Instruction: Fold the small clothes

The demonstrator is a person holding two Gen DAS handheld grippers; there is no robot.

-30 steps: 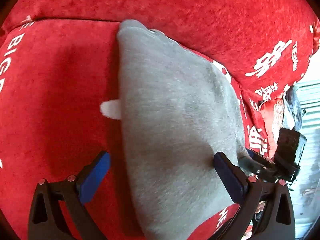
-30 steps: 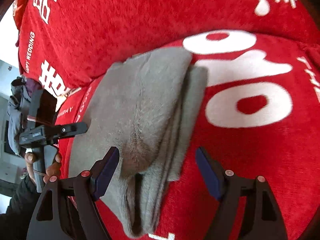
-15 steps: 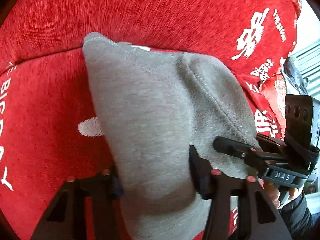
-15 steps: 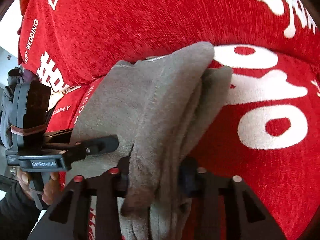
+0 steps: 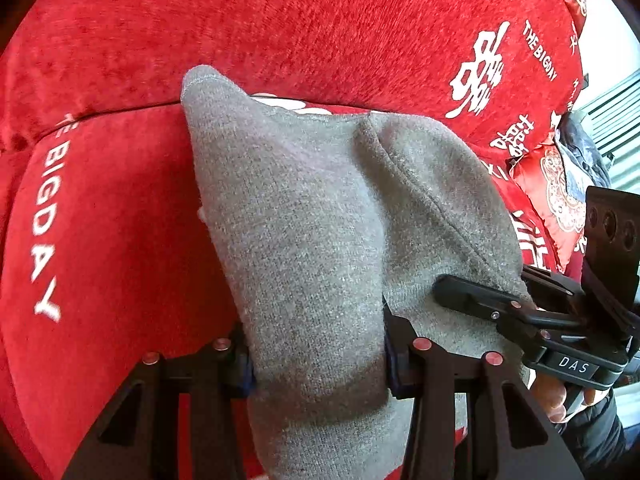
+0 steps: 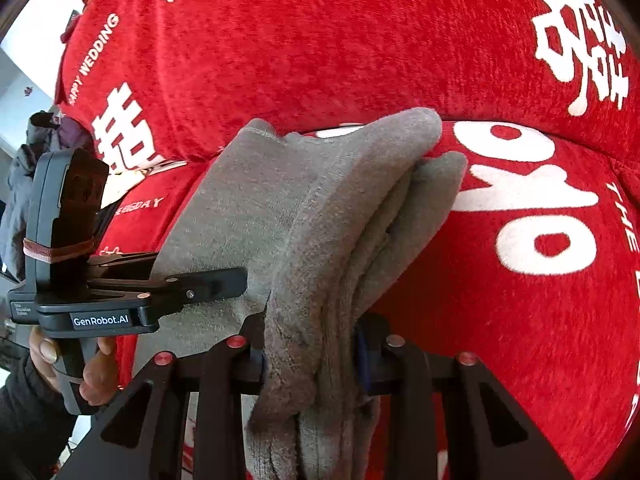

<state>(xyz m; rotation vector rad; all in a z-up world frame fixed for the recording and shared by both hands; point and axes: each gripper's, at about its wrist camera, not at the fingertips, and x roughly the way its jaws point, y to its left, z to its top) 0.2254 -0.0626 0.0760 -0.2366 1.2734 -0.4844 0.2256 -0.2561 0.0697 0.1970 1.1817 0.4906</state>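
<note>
Left wrist view: the left gripper (image 5: 316, 360), wide open a second ago, has closed its fingers on the near edge of the grey garment (image 5: 312, 240), which lies on the red sofa cover (image 5: 112, 240). At 3 o'clock the right gripper (image 5: 472, 300) bites the same cloth. In the right wrist view the right gripper (image 6: 310, 354) has likewise clamped the stacked grey layers (image 6: 332, 216). With both ends now pinched, the next fold or lift looks ready to begin.
</note>
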